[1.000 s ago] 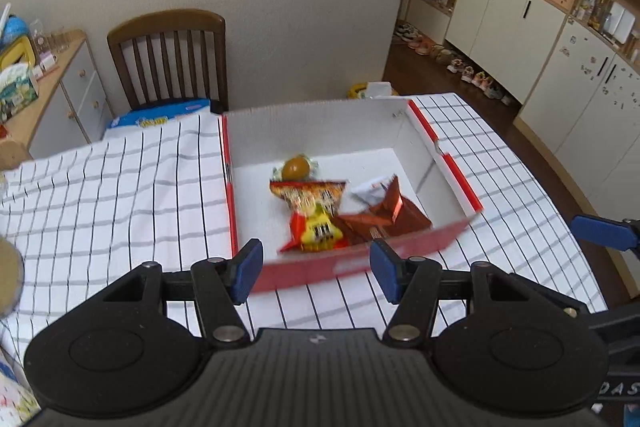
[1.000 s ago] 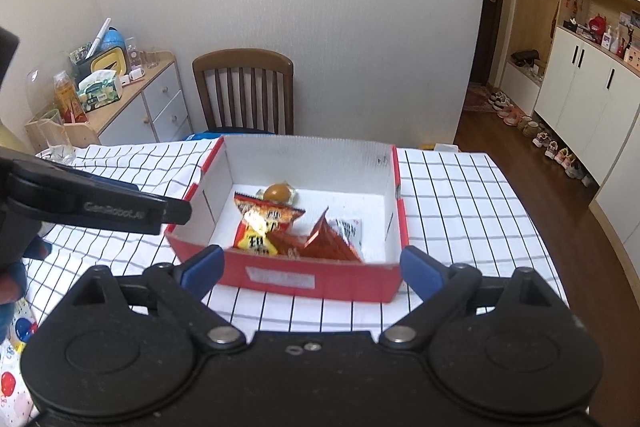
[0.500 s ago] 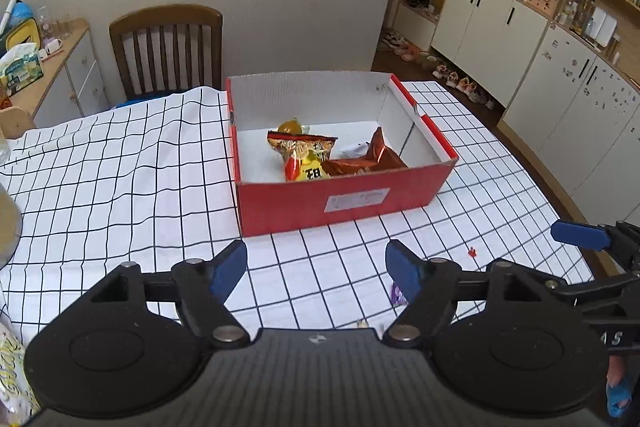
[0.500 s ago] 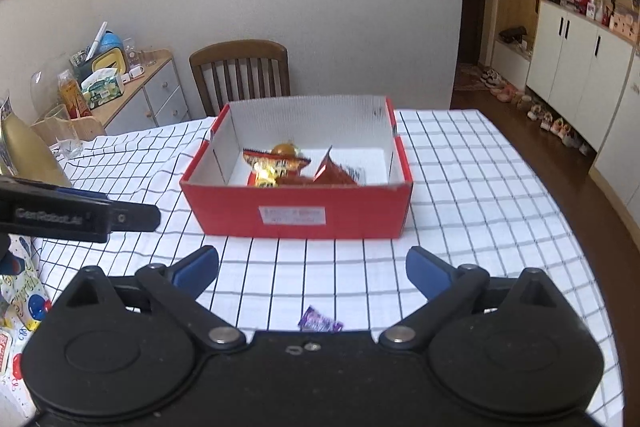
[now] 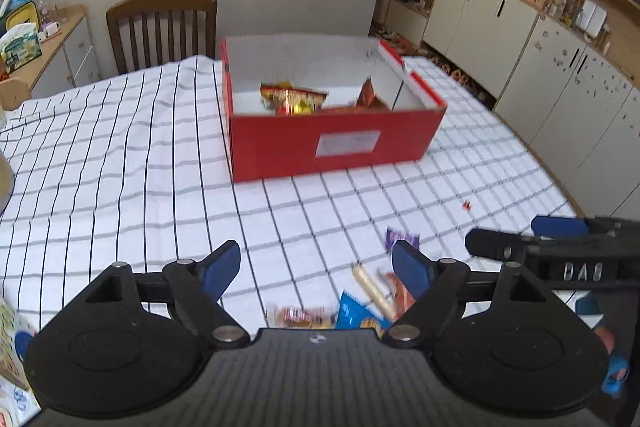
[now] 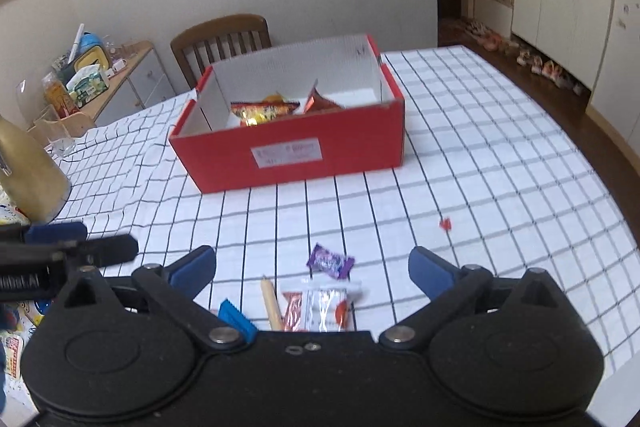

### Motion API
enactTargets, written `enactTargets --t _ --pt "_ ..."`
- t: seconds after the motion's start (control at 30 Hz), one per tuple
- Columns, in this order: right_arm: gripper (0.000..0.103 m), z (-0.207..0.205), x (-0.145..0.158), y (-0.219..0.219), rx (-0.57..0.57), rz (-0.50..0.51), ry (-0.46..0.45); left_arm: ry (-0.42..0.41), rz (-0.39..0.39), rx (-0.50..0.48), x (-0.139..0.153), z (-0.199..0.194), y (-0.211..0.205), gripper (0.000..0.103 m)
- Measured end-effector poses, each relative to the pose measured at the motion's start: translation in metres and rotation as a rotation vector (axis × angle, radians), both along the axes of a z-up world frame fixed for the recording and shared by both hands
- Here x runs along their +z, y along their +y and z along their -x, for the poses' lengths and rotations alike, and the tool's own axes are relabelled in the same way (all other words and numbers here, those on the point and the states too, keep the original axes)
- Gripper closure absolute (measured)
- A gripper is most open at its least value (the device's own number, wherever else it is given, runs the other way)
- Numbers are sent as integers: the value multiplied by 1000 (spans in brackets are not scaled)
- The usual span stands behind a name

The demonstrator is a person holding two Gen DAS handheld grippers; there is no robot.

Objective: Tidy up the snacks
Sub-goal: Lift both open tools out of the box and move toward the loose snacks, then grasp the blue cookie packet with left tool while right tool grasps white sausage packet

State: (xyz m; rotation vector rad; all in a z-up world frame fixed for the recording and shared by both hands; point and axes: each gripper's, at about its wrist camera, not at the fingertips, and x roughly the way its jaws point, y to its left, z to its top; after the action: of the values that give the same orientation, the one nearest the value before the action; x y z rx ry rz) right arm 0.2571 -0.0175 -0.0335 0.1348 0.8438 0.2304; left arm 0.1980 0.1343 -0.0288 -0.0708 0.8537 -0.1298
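Note:
A red cardboard box stands open on the checked tablecloth, with several snack packets inside. Loose snacks lie on the cloth close in front of both grippers: a purple candy, a tan stick, a blue packet and a clear packet with red print. My left gripper hovers over them, its jaws opening with nothing between the pads. My right gripper stands wide open above the purple candy, holding nothing.
A small red scrap lies on the cloth to the right. A gold bottle stands at the table's left edge. Behind the table are a wooden chair and a sideboard. White cabinets line the right wall.
Both grippers have drawn back from over the box and sunk toward the table, so the loose snacks have come into view. The left jaws have spread wider.

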Motion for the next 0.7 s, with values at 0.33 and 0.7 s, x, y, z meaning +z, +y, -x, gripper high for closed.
enactTargets --t 0.33,0.7 --pt "0 -2 -38 2 -11 20 113 27 -96 -64 -45 23 -23 20" --pt "4 -10 -71 9 -9 52 205 29 -199 -172 -77 33 -59 20"
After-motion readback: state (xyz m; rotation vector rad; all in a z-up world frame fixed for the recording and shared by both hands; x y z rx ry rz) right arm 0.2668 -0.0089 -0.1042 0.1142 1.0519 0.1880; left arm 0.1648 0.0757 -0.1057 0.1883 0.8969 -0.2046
